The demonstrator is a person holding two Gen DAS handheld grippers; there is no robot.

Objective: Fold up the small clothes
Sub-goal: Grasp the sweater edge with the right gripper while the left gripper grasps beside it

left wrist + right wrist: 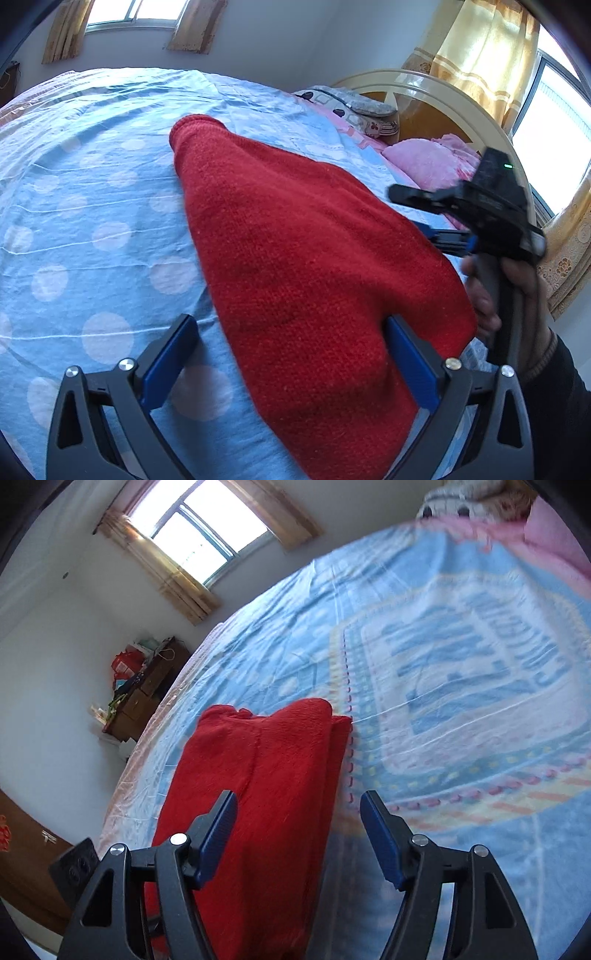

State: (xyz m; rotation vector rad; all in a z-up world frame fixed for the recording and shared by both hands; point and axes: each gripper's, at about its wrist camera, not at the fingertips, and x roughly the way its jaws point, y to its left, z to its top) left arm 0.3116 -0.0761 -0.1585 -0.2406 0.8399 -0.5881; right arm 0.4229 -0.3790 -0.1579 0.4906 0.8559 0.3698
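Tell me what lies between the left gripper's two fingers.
The red knit garment and bare blue bedsheet lie between the left gripper's fingers, in the left wrist view.

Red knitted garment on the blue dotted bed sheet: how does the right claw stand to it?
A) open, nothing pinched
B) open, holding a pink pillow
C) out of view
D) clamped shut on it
A: the right claw has blue pads spread wide above the red knitted garment, pressing on nothing.

Nothing here reads cleanly to me. The blue bedsheet under my right side carries big block lettering inside a framed panel, with smaller letters curving along its edge, but blur and tilt smear every letter, so I cannot make out one word.
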